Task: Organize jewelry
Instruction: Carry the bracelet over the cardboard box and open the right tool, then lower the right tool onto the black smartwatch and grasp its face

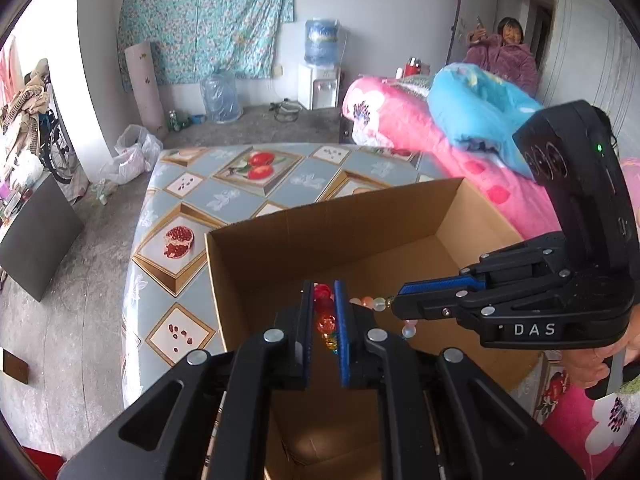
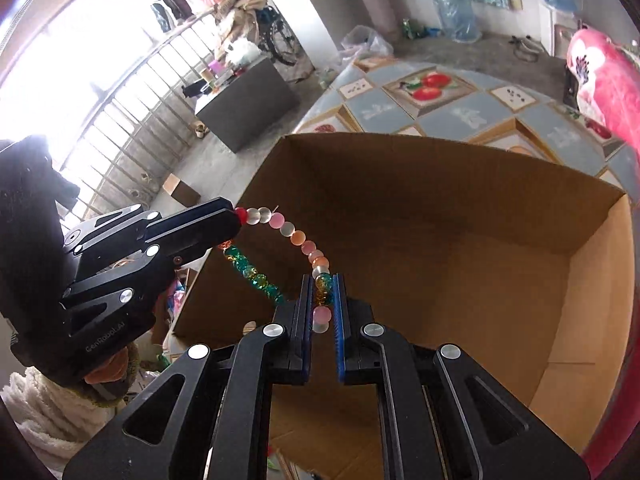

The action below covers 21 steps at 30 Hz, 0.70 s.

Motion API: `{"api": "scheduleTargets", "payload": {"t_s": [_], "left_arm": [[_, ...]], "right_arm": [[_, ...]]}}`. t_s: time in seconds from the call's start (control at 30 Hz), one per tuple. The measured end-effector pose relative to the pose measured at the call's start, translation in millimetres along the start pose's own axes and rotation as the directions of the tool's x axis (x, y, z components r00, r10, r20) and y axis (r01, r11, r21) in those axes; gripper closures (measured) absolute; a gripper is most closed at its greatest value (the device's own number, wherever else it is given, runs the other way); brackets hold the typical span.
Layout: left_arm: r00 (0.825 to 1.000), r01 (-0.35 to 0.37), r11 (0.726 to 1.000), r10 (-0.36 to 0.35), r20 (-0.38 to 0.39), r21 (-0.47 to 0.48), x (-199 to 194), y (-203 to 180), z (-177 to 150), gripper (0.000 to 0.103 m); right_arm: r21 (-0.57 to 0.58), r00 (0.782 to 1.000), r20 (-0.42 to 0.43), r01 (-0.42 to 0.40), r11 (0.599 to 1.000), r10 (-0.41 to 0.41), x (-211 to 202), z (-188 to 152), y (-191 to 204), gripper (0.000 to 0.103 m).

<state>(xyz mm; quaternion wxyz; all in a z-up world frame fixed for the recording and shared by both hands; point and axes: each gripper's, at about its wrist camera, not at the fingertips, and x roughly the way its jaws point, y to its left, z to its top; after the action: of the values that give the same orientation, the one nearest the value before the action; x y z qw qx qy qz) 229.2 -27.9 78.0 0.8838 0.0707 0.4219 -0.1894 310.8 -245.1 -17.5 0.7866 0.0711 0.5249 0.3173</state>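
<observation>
Left wrist view, from left to right: a wheelchair (image 1: 56, 148) heaped with clothing stands at the far left beside a dark cabinet (image 1: 38, 236); a rolled mat (image 1: 145, 86) leans on the wall below a hanging floral cloth (image 1: 204, 20); an empty water jug (image 1: 221, 94) sits on the concrete floor, and a water dispenser (image 1: 321, 76) stands further right along the far wall. A table (image 1: 192, 196) covered in a fruit-patterned oilcloth carries an open cardboard box (image 1: 260, 264) at its near right. The left gripper (image 1: 323, 304) hangs over the box with its jaws nearly closed, clamping one end of a beaded bracelet (image 1: 325, 312); red and orange faceted beads sit between the blue pads. The strand runs right, as pale pink and white beads, to the right gripper (image 1: 394, 300), which comes in from the right edge, its jaws likewise nearly closed on the other end. A person's hand (image 1: 592, 364) grips that tool's handle at the lower right. Behind it lie a pink floral quilt (image 1: 404, 120) and a blue blanket (image 1: 476, 108), and a person in a purple robe (image 1: 504, 60) sits at the far right. In the right wrist view, the bracelet (image 2: 296, 238) hangs in the air above the box's open interior (image 2: 440, 240), bowed in an arc between the two tools, with a second run of teal beads sagging below the pale ones.
</observation>
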Motion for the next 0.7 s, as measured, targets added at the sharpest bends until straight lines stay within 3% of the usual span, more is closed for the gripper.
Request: {"api": "scheduleTargets", "payload": {"t_s": [0.17,0.27,0.33,0.4,0.53,0.63,0.7], "left_arm": [[0.995,-0.046,0.999,0.046,-0.091,0.008,48.4,6.0,11.5,0.093],[0.994,-0.067,0.998,0.066,-0.085,-0.013,54.7,12.3,15.4,0.093],[0.996,-0.06,0.997,0.057,-0.069,-0.043,50.5,16.5,15.7,0.093],[0.998,-0.059,0.996,0.057,-0.036,-0.066,39.9,20.2,17.2,0.093],[0.995,-0.072,0.994,0.078,0.066,-0.086,-0.6,25.5,14.1,0.093],[0.984,-0.084,0.991,0.099,0.148,-0.105,-41.8,30.2,-0.3,0.093],[0.976,-0.076,0.989,0.1,0.196,-0.127,-70.3,32.7,-16.4,0.093]], "right_arm": [[0.104,0.991,-0.127,-0.038,0.994,0.051,40.0,25.5,-29.6,0.095],[0.147,0.986,-0.152,-0.048,0.988,0.071,55.3,36.2,-41.0,0.088],[0.15,0.988,-0.146,-0.034,0.988,0.056,56.4,37.5,-40.6,0.078],[0.141,0.989,-0.135,-0.035,0.989,0.054,51.5,36.0,-36.6,0.078],[0.086,0.998,-0.051,-0.038,0.996,0.042,10.8,25.1,-18.0,0.076],[0.016,0.997,0.071,-0.033,0.999,0.031,-40.5,6.4,-2.3,0.069],[-0.037,0.985,0.172,-0.012,0.999,0.018,-82.8,-17.5,8.7,0.067]]}}
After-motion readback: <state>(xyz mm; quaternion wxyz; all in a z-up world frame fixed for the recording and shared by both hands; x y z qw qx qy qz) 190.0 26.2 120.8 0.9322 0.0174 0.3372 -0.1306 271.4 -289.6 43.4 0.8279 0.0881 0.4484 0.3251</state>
